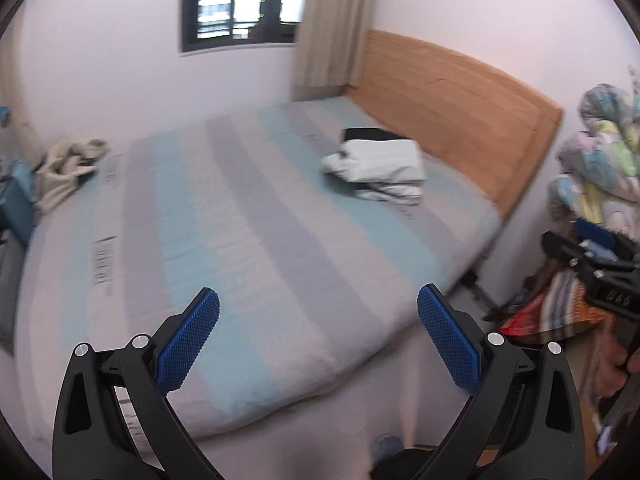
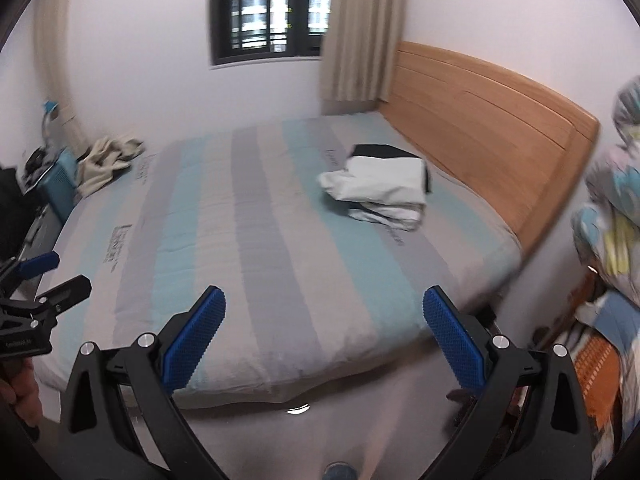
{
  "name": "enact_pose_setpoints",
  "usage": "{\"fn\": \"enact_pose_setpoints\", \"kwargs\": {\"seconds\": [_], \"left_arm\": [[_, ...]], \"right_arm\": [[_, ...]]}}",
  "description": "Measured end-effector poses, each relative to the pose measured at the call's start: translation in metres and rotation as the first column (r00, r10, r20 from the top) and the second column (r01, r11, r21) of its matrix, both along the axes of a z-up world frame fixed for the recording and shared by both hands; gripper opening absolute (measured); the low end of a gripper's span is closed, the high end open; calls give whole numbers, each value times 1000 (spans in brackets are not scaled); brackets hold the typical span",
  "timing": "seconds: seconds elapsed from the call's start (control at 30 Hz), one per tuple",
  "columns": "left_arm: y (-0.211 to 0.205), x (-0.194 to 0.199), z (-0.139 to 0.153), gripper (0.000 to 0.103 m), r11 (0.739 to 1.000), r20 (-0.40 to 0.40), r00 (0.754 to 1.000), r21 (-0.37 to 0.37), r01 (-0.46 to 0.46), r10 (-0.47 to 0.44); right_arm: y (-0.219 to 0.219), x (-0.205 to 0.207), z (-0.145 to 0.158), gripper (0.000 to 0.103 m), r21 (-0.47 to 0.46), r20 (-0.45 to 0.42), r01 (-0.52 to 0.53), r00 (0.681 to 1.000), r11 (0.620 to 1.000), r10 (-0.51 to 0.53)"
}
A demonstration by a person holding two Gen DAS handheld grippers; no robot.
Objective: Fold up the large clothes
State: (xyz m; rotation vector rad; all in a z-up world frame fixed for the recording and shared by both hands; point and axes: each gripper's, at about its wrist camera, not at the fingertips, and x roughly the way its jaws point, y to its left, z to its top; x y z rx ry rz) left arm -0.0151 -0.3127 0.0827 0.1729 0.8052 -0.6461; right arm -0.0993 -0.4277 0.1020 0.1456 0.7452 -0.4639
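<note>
The bed (image 1: 248,248) is filling most of both views, its striped grey and pale blue cover (image 2: 256,240) lying flat ahead of both pairs of fingers. A wooden headboard (image 1: 460,120) is running along the bed's far right side, and a window (image 2: 272,12) with a beige curtain (image 2: 360,28) is sitting in the wall beyond.

A heap of colourful clothes (image 1: 600,168) is piling up off the bed, to the right of the right-hand fingers in both views.

The folded white and black clothes (image 1: 380,168) are resting on the cover near the headboard, well ahead of the fingers and toward the right. A crumpled beige garment (image 2: 108,160) is lying at the bed's far left edge, well ahead of the left-hand fingers.

The left gripper (image 1: 318,340) is hovering over the bed's near edge with its blue pads (image 1: 192,344) spread wide apart, holding nothing. The right gripper (image 2: 324,340) is doing the same, its blue pads (image 2: 196,344) standing wide apart and empty. Each gripper is showing at the edge of the other's view, beside it.
</note>
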Motion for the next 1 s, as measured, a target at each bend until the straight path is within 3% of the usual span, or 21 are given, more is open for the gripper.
{"fn": "enact_pose_setpoints", "kwargs": {"seconds": [0.1, 0.27, 0.37, 0.6, 1.0], "left_arm": [[-30, -3, 0, 97, 998, 6, 998, -6, 65, -65], [-67, -2, -5, 97, 995, 3, 995, 23, 97, -97], [-81, 0, -6, 97, 994, -2, 994, 37, 106, -106], [-92, 6, -9, 97, 993, -4, 994, 54, 105, -105], [-101, 18, -9, 97, 995, 63, 996, 77, 57, -62]], "right_arm": [[-16, -13, 3, 96, -27, 10, 50, 999, 998, -50], [-37, -21, 4, 96, -69, 9, 111, 994, 991, -111], [-51, -23, 4, 96, -45, 14, 134, 991, 990, -134], [-65, -21, 3, 96, -38, 15, 124, 992, 992, -124], [-76, -16, -5, 96, -26, 17, 133, 991, 991, -133]]}}
